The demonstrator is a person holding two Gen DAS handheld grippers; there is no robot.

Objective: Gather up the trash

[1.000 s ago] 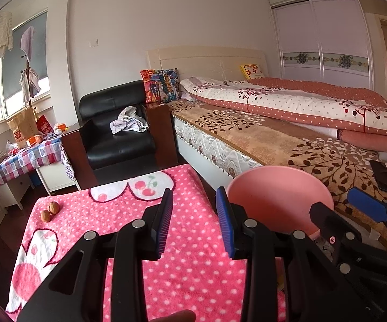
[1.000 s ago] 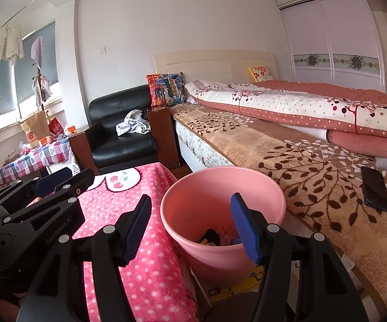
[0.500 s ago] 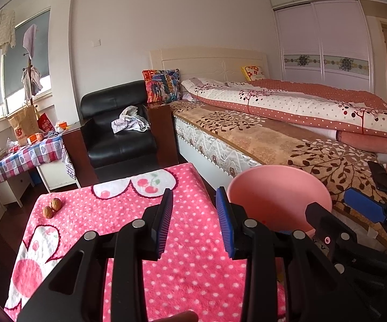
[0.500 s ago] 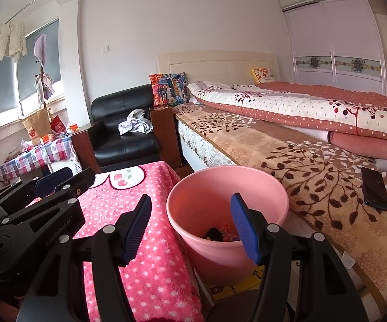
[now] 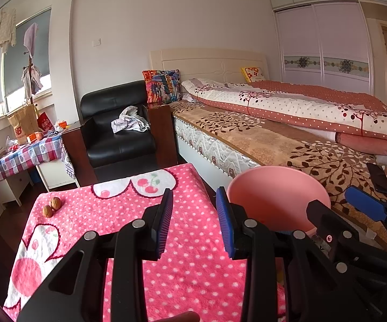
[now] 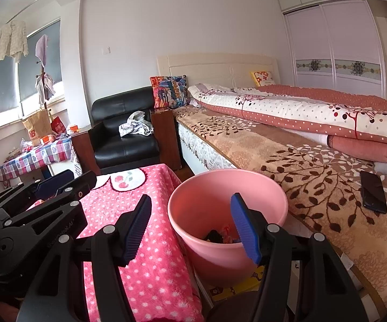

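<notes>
Left wrist view: far left of the spread, empty left claw (image 5: pixel 193 224), two small brown walnuts (image 5: pixel 51 206), shells hard to make out, on the fuzzy pink polka-dot table cover (image 5: pixel 193 268). Right of that claw, round pink plastic bin (image 5: pixel 279 196), inside hidden. Right wrist view: right claw (image 6: pixel 190 226) also spread and empty, over the bin (image 6: pixel 201 204); beyond its tips, dark and red trash (image 6: pixel 220 234) at the bottom, indistinct, partly blocked by the blue ribbed pad (image 6: pixel 244 228).

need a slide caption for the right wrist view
Open right hand-held gripper poised over a pink bin holding some trash, between a pink polka-dot cloth and the bed.
</notes>
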